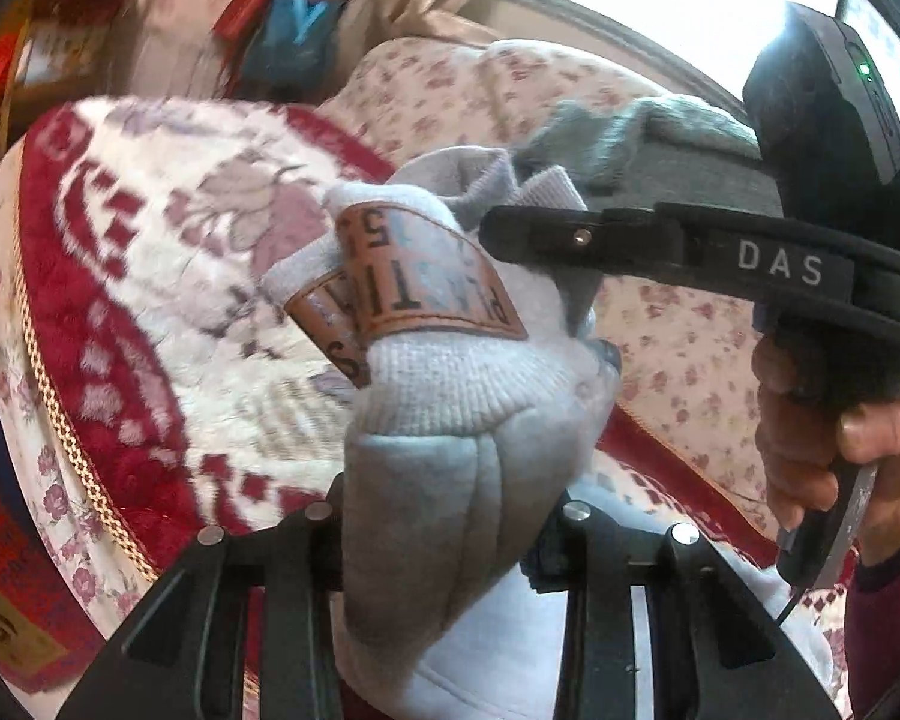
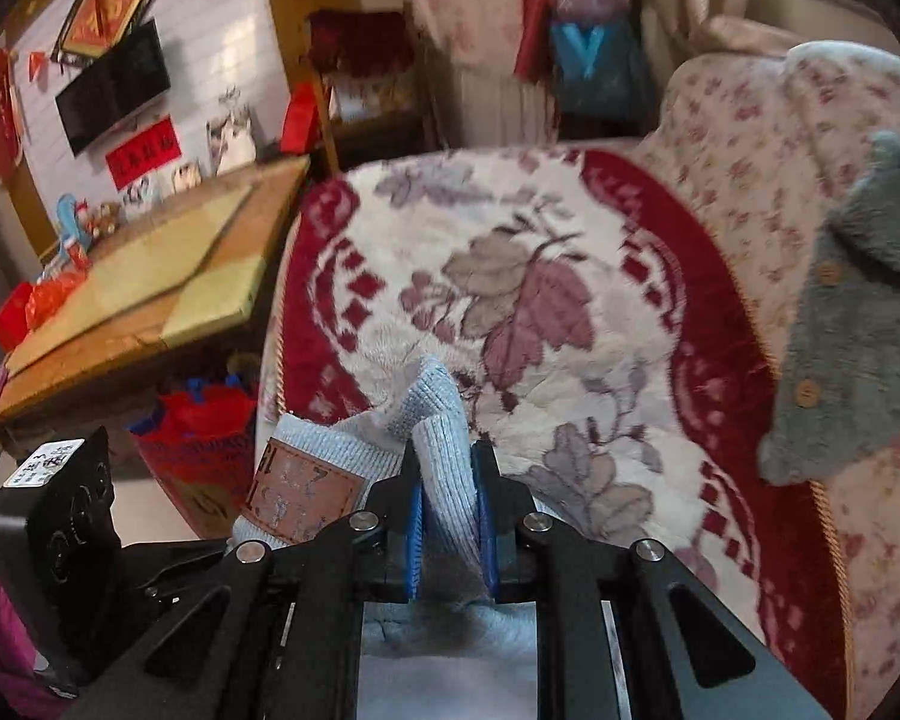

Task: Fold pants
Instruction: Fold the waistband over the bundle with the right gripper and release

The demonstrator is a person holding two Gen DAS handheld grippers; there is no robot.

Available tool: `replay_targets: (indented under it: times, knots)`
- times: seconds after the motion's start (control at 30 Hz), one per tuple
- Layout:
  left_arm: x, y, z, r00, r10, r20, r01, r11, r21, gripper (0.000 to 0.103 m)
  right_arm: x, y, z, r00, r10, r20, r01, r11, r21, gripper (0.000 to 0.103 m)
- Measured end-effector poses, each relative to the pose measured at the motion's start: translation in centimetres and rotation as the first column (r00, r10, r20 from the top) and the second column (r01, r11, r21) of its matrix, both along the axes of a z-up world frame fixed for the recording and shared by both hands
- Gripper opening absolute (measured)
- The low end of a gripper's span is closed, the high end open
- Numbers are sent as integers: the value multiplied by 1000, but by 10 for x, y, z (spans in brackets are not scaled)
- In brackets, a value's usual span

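The pants (image 1: 462, 432) are light grey sweatpants with a ribbed waistband and a brown leather patch (image 1: 414, 294). My left gripper (image 1: 444, 516) is shut on a thick bunch of the grey fabric, held up above the bed. My right gripper (image 2: 450, 516) is shut on the ribbed waistband (image 2: 444, 456) between its blue pads (image 2: 415, 534); the patch (image 2: 300, 501) sits just left of it. In the left wrist view the right gripper (image 1: 510, 228) comes in from the right, its fingers against the waistband, with a hand (image 1: 834, 438) on its handle.
A red and cream floral blanket (image 2: 540, 288) covers the bed below. A grey-green buttoned cardigan (image 2: 852, 348) lies at the right on a floral sheet (image 2: 750, 138). A wooden table (image 2: 168, 300) stands left of the bed, a red bag (image 2: 204, 438) under it.
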State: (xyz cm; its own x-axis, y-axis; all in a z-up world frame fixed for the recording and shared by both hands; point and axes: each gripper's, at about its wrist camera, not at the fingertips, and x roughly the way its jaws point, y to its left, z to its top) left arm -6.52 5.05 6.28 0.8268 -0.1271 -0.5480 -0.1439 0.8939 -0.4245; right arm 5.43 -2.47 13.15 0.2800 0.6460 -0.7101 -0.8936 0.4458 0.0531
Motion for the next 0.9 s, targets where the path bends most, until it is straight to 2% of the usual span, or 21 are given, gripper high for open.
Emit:
replay_targets:
  times: [0.13, 0.33, 0.5, 0.63, 0.8, 0.9]
  knots:
    - [-8, -41, 18, 999, -51, 20, 49, 997, 66, 34, -15, -42, 18, 998, -52, 21, 51, 998, 27, 15]
    - [-25, -104, 26, 990, -136, 22, 131, 980, 150, 34, -38, -123, 30, 987, -157, 15, 156, 986, 52, 15]
    - [-38, -151, 18, 982, -190, -2, 186, 959, 215, 34, -58, -184, 22, 972, -234, -5, 234, 970, 61, 15]
    - [-48, -180, -1, 977, -212, -31, 212, 935, 285, 34, -73, -226, 3, 959, -279, -47, 281, 958, 63, 15]
    - [-59, -216, -29, 975, -209, -72, 220, 883, 415, 34, -86, -267, -39, 927, -359, -109, 365, 931, 35, 15]
    - [-63, -241, -45, 976, -190, -105, 216, 807, 550, 36, -91, -288, -66, 900, -414, -138, 418, 908, 0, 15]
